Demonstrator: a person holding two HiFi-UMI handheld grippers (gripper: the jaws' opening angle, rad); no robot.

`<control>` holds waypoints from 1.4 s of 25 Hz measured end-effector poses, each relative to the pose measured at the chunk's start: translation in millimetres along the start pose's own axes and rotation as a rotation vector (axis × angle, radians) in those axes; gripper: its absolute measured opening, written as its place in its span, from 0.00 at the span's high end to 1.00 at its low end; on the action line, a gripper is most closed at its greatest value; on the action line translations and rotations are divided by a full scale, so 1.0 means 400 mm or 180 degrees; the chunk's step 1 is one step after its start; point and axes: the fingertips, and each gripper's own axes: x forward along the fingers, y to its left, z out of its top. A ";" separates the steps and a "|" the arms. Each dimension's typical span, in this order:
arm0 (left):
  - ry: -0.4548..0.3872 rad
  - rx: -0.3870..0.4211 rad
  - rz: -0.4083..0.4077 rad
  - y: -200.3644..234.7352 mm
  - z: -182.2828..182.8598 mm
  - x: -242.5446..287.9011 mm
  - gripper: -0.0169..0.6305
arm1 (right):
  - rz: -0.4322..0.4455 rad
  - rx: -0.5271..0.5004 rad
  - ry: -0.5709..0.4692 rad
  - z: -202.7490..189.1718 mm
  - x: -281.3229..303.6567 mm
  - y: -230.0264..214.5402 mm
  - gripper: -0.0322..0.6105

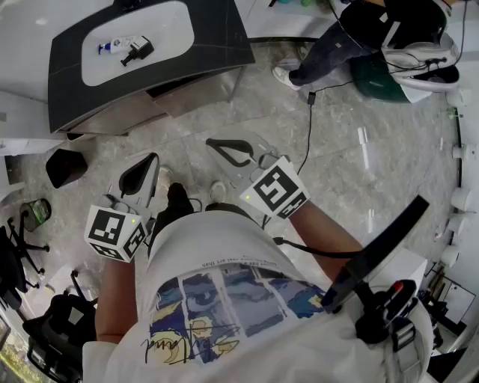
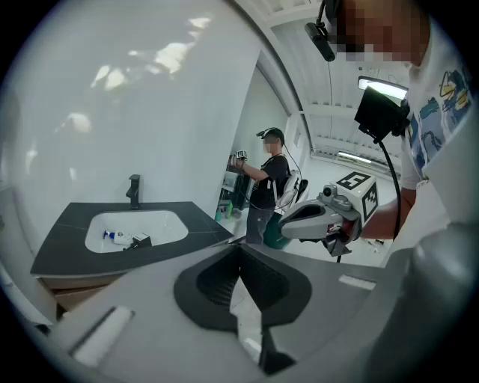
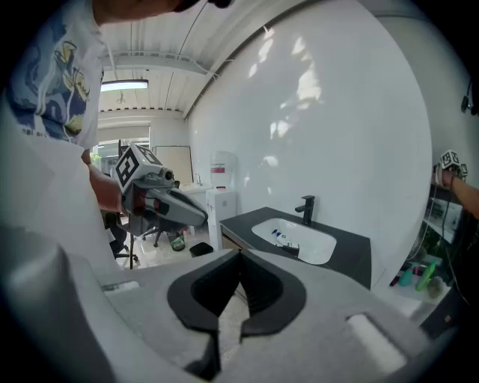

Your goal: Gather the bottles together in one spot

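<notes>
Two bottles lie in the white basin (image 1: 172,22) of a dark sink counter (image 1: 75,82): a white bottle with a blue cap (image 1: 114,46) and a dark bottle (image 1: 139,51) beside it. They also show far off as the white bottle (image 2: 116,236) and dark bottle (image 2: 140,241), and again as the white bottle (image 3: 278,238) and dark bottle (image 3: 292,247). My left gripper (image 1: 152,158) and right gripper (image 1: 213,143) hover over the floor, well short of the counter. Both are shut with nothing between the jaws. Each gripper view shows the other: the right gripper (image 2: 286,230) and the left gripper (image 3: 202,218).
A black faucet (image 2: 133,191) stands behind the basin. On the marble floor, a black bin (image 1: 66,166) sits left of me, office chairs (image 1: 19,224) further left, and a cable (image 1: 308,142) runs ahead. Another person (image 1: 352,34) stands to the counter's right by a green bin (image 1: 378,78).
</notes>
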 end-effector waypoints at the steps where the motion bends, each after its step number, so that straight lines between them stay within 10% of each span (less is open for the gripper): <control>1: -0.0002 0.0004 0.0016 0.017 0.006 -0.006 0.97 | 0.0020 -0.0004 -0.0004 0.010 0.018 0.002 0.95; 17: -0.0071 -0.0082 0.0084 0.280 0.050 -0.097 0.97 | 0.0163 -0.0174 0.0076 0.152 0.288 0.009 0.90; 35: -0.0367 -0.0324 0.0594 0.575 0.096 -0.260 0.97 | 0.0383 -0.1299 0.0700 0.197 0.697 -0.114 0.84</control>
